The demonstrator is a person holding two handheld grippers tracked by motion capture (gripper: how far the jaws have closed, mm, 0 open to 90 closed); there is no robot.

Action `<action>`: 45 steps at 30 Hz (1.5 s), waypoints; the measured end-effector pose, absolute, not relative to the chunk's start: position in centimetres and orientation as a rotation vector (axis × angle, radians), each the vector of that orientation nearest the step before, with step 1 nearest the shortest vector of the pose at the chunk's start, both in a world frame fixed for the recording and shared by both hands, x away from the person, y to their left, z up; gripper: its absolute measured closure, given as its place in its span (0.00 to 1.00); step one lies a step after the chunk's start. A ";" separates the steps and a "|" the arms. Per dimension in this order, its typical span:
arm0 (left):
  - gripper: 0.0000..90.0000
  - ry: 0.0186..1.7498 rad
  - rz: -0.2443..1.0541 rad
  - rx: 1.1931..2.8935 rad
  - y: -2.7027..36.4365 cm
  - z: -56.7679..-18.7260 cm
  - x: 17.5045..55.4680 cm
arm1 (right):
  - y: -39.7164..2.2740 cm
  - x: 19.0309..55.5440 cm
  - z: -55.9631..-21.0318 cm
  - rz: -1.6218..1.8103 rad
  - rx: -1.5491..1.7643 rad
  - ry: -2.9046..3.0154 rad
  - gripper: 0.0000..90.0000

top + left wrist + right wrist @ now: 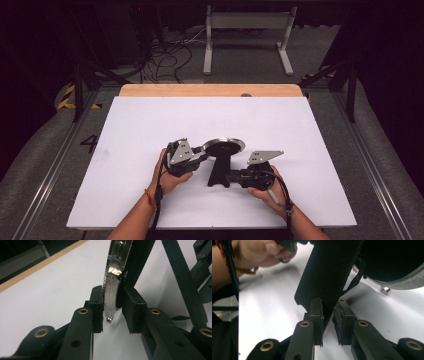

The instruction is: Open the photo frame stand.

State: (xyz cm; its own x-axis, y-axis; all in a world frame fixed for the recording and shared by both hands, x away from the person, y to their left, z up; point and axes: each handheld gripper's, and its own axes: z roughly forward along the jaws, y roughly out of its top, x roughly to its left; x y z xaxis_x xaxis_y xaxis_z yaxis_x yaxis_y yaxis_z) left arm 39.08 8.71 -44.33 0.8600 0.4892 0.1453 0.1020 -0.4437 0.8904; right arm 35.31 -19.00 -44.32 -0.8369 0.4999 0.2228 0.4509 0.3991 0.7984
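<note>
High view showed a black stand (220, 170) with a round metal disc (223, 145) on top, near the middle of the white table (150, 125). Left gripper (202, 150) had its jaws clamped on the disc's rim (111, 295); right gripper (231, 176) pinched the stand's upright (324, 277) near its base

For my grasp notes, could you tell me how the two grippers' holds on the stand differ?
The left gripper clamps the silver disc by its rim; the right gripper straddles the black upright, one pad touching. The left grips high, the right low. Both share one stand.
</note>
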 end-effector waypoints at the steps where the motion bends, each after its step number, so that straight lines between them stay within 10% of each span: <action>1: 0.77 0.437 0.469 2.002 8.8 -44.3 39.0 | -18.8 35.2 -44.4 1.434 0.867 2.591 0.88; 16: 0.77 0.450 0.470 2.049 9.3 -44.6 39.0 | -17.6 35.0 -45.4 1.433 0.916 2.555 0.67; 23: 0.74 0.462 0.478 2.059 8.6 -45.0 39.2 | -17.0 34.8 -45.9 1.471 0.917 2.553 0.83; 45: 0.75 0.513 0.529 2.063 7.6 -45.4 39.8 | -18.0 35.3 -45.7 1.446 0.970 2.545 0.84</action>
